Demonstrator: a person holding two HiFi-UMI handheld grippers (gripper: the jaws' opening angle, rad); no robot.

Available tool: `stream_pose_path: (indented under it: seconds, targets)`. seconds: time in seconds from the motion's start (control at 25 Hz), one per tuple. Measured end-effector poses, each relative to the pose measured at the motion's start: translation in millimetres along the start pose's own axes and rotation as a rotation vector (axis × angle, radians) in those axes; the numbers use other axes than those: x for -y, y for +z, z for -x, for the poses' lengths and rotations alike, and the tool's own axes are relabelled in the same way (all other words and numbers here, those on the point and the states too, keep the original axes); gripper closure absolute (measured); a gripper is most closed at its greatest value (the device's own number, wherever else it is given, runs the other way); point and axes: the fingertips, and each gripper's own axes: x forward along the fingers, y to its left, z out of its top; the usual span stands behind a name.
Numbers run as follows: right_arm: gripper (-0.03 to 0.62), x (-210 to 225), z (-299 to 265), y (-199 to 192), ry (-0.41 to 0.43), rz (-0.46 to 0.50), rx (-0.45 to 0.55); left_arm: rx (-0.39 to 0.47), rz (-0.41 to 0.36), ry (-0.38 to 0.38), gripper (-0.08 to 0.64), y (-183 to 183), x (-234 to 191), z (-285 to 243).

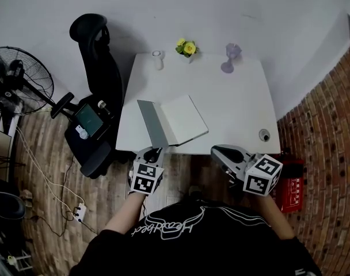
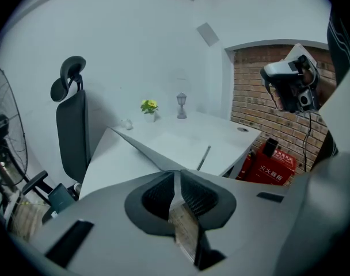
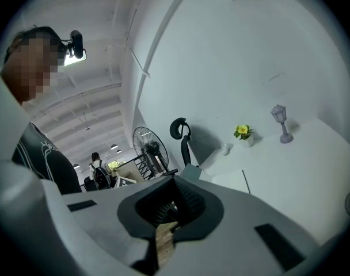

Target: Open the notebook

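Observation:
The notebook [image 1: 183,119] lies on the white table [image 1: 238,108] near its front left, with a white page showing. Its grey cover [image 1: 153,122] stands raised at the left of the page. My left gripper [image 1: 157,150] is at the table's front edge, shut on the near corner of that cover. In the left gripper view the thin cover [image 2: 145,147] runs from between the pads of the left gripper [image 2: 178,176] up and away. My right gripper [image 1: 220,152] hovers off the table's front edge, right of the notebook, jaws shut with nothing between them. In the right gripper view the notebook [image 3: 229,180] lies ahead of the right gripper [image 3: 174,207].
A black office chair [image 1: 97,85] stands at the table's left, with a fan [image 1: 19,79] further left. At the table's back are a white cup [image 1: 158,59], a yellow flower pot [image 1: 186,48] and a glass ornament [image 1: 231,56]. A round grommet [image 1: 264,134] sits front right. A red box [image 1: 291,184] stands on the floor.

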Motion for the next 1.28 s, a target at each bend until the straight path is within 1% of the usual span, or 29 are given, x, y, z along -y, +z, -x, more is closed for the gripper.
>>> stream_pose_path:
  seconds: [0.4,0.6,0.88,1.0,1.08,1.16,1.28]
  targets:
    - [0.591,-4.3,-15.7,-8.7,0.028,-0.017,-0.021,-0.061,0.071,0.037,0.503,-41.2,-15.9,-0.7]
    - [0.589,-9.7,-23.6,-20.7,0.042,-0.028,-0.044,-0.082,0.071,0.072,0.503,-62.1,-27.0,-1.0]
    - [0.591,-15.3,-26.3,-34.1,0.047,-0.065,-0.057,-0.108,0.097,0.076,0.503,-87.8,-31.4,-6.0]
    - [0.591,-20.0,-25.1,-36.3,0.046,-0.049,-0.059,-0.114,0.102,0.074,0.503,-94.7,-32.9,-7.4]
    - [0.589,-27.6,-24.5,-34.0,0.063,-0.031,-0.041,-0.11,0.09,0.072,0.503,-97.6,-35.3,-8.6]
    - [0.589,-36.8,-24.3,-31.7,0.086,-0.016,-0.023,-0.129,0.093,0.061,0.503,-103.2,-34.7,-6.9]
    - [0.589,-48.0,-25.8,-33.4,0.101,0.012,-0.029,-0.141,0.099,0.047,0.503,-109.0,-33.8,-1.3]
